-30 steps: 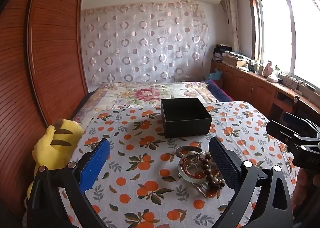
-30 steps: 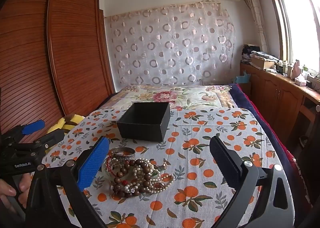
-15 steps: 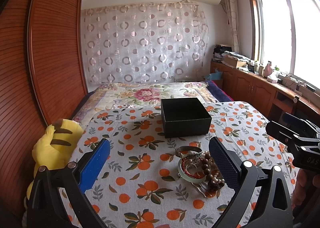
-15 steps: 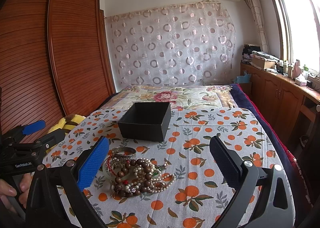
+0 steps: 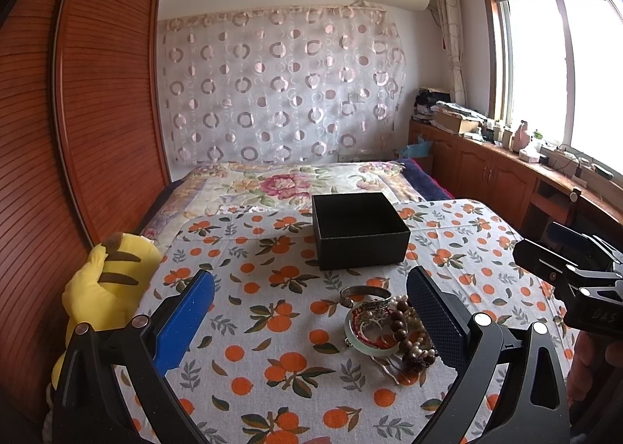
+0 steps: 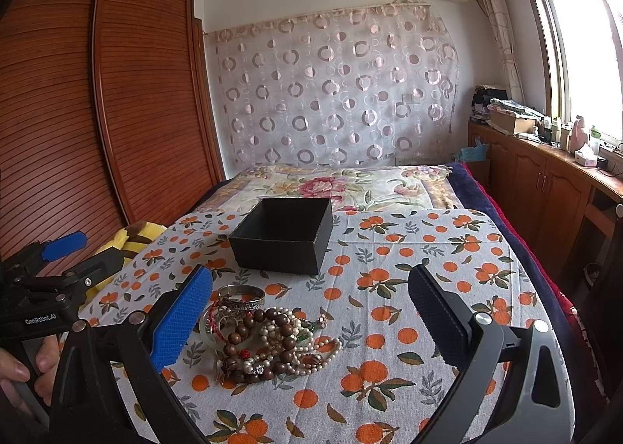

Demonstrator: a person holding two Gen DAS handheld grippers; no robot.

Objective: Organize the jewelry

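Observation:
A pile of jewelry [image 6: 268, 339] lies on the orange-print cloth: brown wooden beads, pearl strands, a silver bangle [image 6: 242, 297], a pale green bangle. It also shows in the left wrist view [image 5: 385, 331]. An open black box [image 6: 284, 236] stands behind it, empty as far as I can see; it also shows in the left wrist view [image 5: 358, 234]. My left gripper [image 5: 311, 311] is open, above the cloth to the left of the pile. My right gripper [image 6: 311, 311] is open, with the pile by its left finger.
A yellow plush toy [image 5: 105, 284] sits at the table's left edge. A bed with a floral cover [image 5: 296, 179] lies behind the table. A wooden wardrobe [image 6: 117, 113] is on the left, a low cabinet [image 6: 545, 179] on the right.
Both grippers have moved very slightly; the view is almost the same. The jewelry and box have not moved.

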